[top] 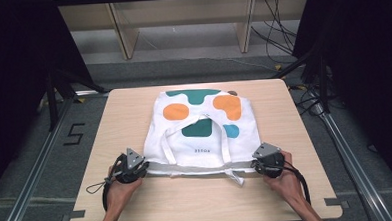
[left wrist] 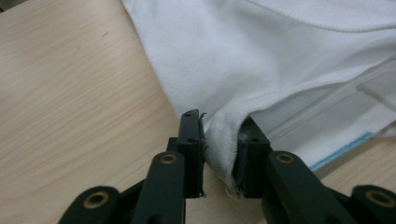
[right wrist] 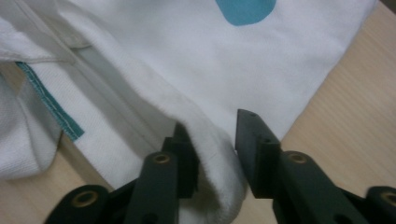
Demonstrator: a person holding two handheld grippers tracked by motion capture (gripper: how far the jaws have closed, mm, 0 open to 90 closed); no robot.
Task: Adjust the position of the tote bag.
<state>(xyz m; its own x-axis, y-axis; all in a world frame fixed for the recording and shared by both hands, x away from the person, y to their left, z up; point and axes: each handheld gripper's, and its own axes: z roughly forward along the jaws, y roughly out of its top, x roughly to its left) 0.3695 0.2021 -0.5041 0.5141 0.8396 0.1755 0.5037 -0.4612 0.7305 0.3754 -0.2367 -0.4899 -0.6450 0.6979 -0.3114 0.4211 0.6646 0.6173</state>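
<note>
A white tote bag (top: pixel 204 125) with orange, green and blue blobs lies flat on the wooden table (top: pixel 119 124), its mouth hem toward me. Two white straps (top: pixel 224 144) lie over it. My left gripper (top: pixel 142 166) is at the bag's near left corner. In the left gripper view the hem corner (left wrist: pixel 222 140) fills the gap of that gripper (left wrist: pixel 220 156), pinched between both jaws. My right gripper (top: pixel 256 164) is at the near right corner. There a rolled fold of the hem (right wrist: pixel 212 140) sits squeezed inside the gripper (right wrist: pixel 215 151).
Bare tabletop runs along the near edge (top: pixel 203 200) and on both sides of the bag. Beyond the table stand wooden shelf legs (top: pixel 123 33), and cables (top: pixel 280 31) trail at the far right. Metal rails (top: pixel 31 172) flank the table on the floor.
</note>
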